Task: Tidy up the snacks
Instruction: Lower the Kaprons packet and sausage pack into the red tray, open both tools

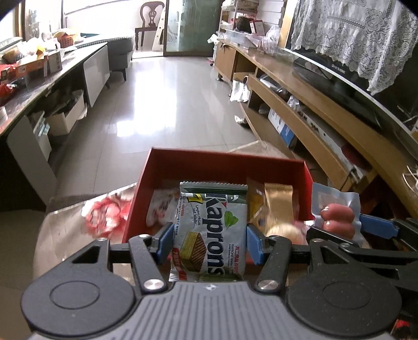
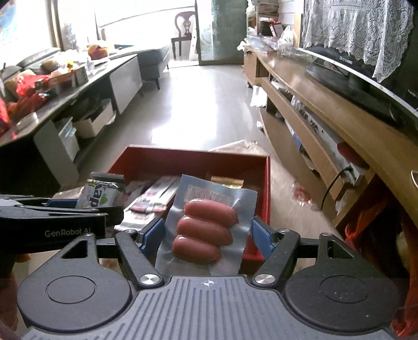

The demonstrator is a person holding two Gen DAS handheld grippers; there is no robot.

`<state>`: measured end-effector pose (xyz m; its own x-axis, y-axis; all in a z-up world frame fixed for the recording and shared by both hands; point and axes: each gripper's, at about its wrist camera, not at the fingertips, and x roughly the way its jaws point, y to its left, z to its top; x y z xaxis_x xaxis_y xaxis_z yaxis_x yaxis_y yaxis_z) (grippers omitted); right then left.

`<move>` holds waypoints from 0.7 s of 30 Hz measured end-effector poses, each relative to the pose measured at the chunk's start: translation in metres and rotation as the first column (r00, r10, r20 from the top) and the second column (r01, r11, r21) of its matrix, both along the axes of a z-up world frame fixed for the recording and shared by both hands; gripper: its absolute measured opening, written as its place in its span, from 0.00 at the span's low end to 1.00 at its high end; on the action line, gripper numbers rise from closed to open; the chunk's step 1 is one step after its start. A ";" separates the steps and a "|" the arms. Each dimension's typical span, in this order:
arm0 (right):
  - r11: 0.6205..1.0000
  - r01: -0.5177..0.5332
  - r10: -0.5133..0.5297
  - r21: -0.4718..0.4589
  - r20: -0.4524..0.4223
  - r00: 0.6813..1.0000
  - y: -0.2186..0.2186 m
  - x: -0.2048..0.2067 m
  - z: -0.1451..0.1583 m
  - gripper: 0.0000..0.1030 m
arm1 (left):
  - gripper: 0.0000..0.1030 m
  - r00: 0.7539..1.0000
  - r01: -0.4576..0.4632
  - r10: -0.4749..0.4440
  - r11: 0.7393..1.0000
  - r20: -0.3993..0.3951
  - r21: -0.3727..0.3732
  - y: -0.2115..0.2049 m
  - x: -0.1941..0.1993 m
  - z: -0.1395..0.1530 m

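My left gripper point(image 1: 210, 239) is shut on a silver and green Kaprons wafer pack point(image 1: 211, 230), held upright just in front of a red box point(image 1: 224, 162). In the right wrist view my right gripper point(image 2: 207, 232) is shut on a clear vacuum pack of three sausages point(image 2: 206, 230), also at the near side of the red box point(image 2: 198, 157). The sausage pack point(image 1: 337, 214) and the right gripper point(image 1: 339, 228) show at the right of the left wrist view; the wafer pack point(image 2: 100, 193) shows at the left of the right wrist view. Several wrapped snacks lie inside the box, among them a gold packet point(image 1: 277, 204).
The box rests on a glossy table point(image 1: 65, 225) with a red wrapper point(image 1: 104, 217) to its left. A wooden TV cabinet point(image 1: 313, 109) runs along the right, a cluttered dark counter point(image 1: 39, 86) along the left. Tiled floor point(image 1: 169, 91) stretches ahead to a chair point(image 1: 150, 23).
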<state>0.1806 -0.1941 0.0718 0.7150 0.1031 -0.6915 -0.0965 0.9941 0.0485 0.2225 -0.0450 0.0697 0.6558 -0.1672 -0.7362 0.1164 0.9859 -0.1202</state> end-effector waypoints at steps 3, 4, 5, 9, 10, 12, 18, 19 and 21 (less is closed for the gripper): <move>1.000 0.009 -0.009 0.000 0.003 1.000 -0.005 0.014 0.001 0.75 | 0.57 1.000 -0.008 0.008 1.000 0.004 0.004 -0.006 0.014 -0.001; 1.000 0.013 -0.013 0.001 0.002 1.000 -0.006 0.017 0.000 0.75 | 0.57 1.000 -0.011 0.011 1.000 0.002 0.004 -0.008 0.018 -0.002; 1.000 0.017 -0.017 0.003 -0.001 1.000 -0.007 0.022 -0.001 0.75 | 0.57 1.000 -0.013 0.013 1.000 -0.001 0.004 -0.009 0.021 -0.004; 1.000 0.029 -0.029 0.000 -0.010 1.000 -0.012 0.034 -0.006 0.75 | 0.57 1.000 -0.020 0.020 1.000 -0.014 0.008 -0.016 0.036 -0.011; 1.000 0.031 -0.031 -0.002 -0.014 0.999 -0.013 0.036 -0.008 0.75 | 0.57 1.000 -0.022 0.022 1.000 -0.016 0.011 -0.018 0.039 -0.013; 0.999 0.037 -0.037 -0.005 -0.021 0.999 -0.015 0.042 -0.011 0.75 | 0.57 0.999 -0.027 0.027 0.999 -0.018 0.017 -0.020 0.043 -0.016; 0.999 0.043 -0.043 -0.004 -0.043 0.998 -0.016 0.056 -0.020 0.75 | 0.57 0.998 -0.041 0.042 0.999 -0.037 0.027 -0.023 0.059 -0.028; 0.999 0.043 -0.043 -0.005 -0.047 0.998 -0.016 0.058 -0.021 0.75 | 0.57 0.998 -0.043 0.044 0.999 -0.042 0.028 -0.023 0.061 -0.030; 0.999 0.042 -0.042 -0.007 -0.057 0.997 -0.016 0.062 -0.024 0.75 | 0.57 0.998 -0.046 0.047 0.998 -0.052 0.033 -0.023 0.065 -0.035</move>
